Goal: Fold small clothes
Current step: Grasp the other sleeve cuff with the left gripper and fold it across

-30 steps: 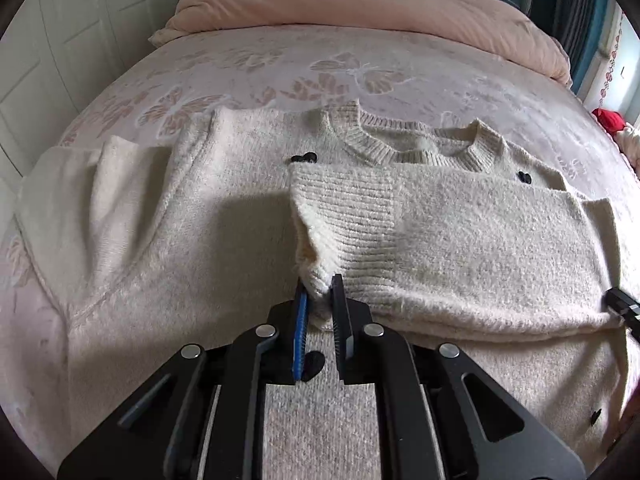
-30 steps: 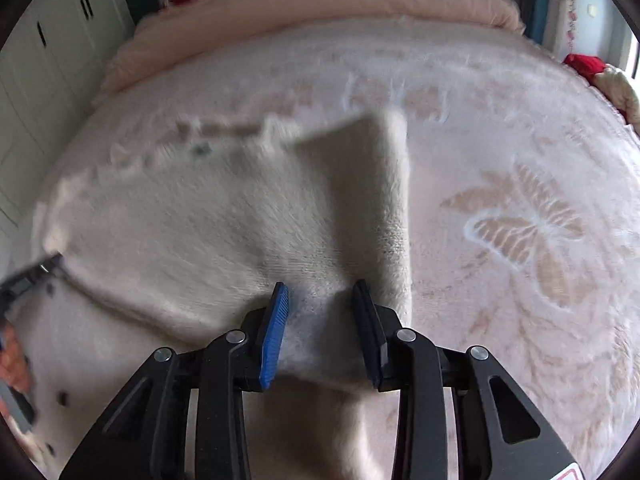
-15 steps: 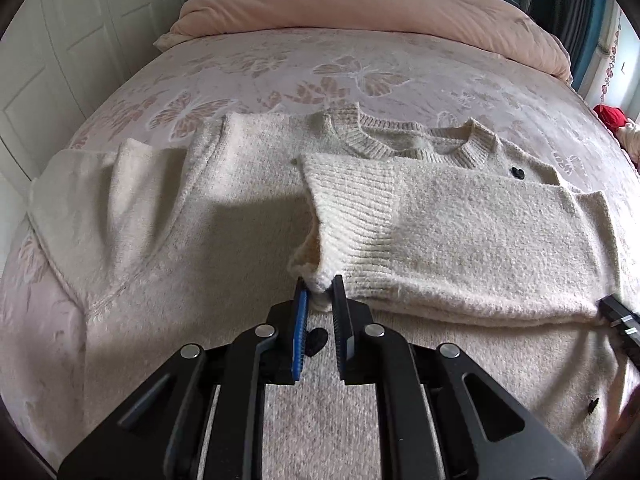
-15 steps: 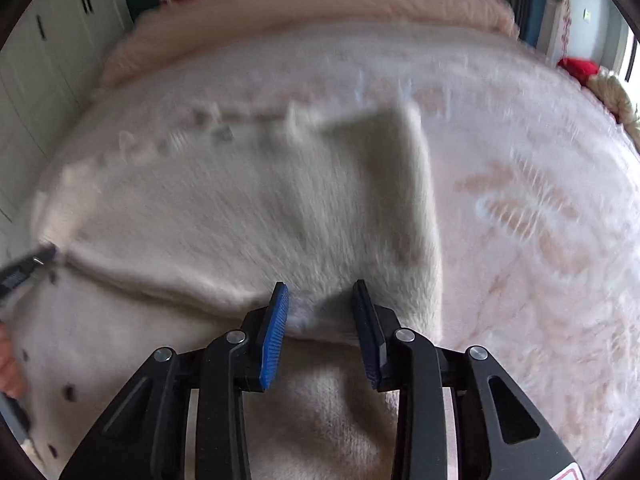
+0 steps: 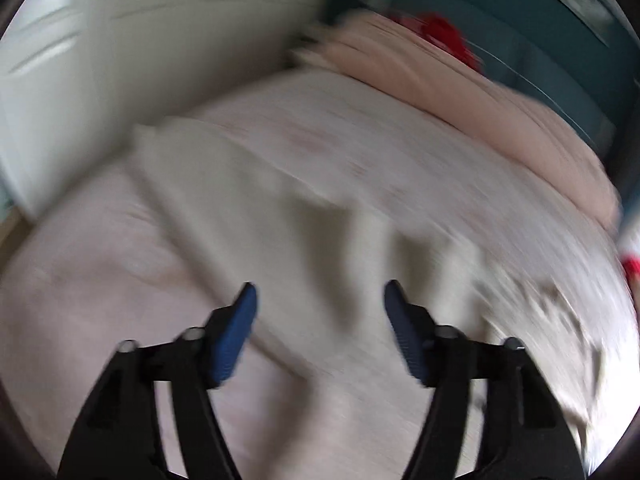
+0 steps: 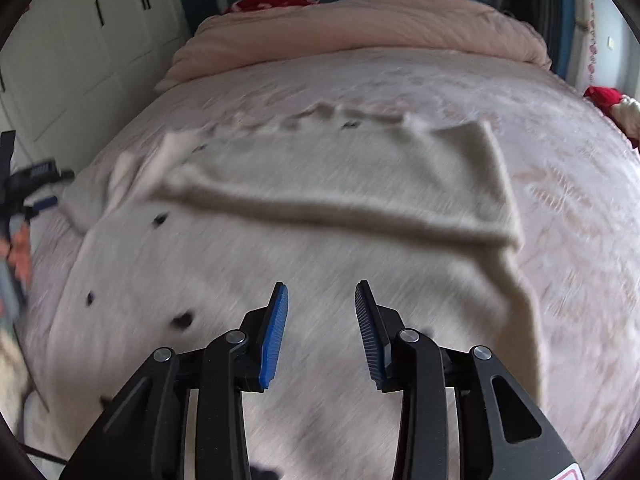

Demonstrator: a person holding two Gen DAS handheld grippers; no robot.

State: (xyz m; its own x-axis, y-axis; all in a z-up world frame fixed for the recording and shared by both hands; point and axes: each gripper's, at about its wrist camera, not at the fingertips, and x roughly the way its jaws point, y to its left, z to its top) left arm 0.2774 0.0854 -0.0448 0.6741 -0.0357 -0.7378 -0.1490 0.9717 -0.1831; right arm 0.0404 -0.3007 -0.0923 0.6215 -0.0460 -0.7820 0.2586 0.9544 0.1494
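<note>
A cream knit cardigan (image 6: 280, 280) with dark buttons lies flat on the bed. One sleeve (image 6: 340, 184) is folded across its chest. My right gripper (image 6: 320, 320) is open and empty above the lower body of the cardigan. The left wrist view is blurred by motion. There my left gripper (image 5: 320, 320) is wide open and empty above the other cream sleeve (image 5: 240, 208), which lies spread out toward the bed's left side. The left gripper (image 6: 38, 184) also shows at the left edge of the right wrist view.
A pink duvet (image 6: 360, 32) is bunched at the head of the bed. The pink patterned bedspread (image 6: 560, 200) surrounds the cardigan. White wardrobe doors (image 6: 80, 40) stand along the left side. Red items (image 6: 604, 96) lie at the right edge.
My left gripper has let go of the folded sleeve's cuff, opened wide and swung left toward the other sleeve. My right gripper has pulled back from the fold.
</note>
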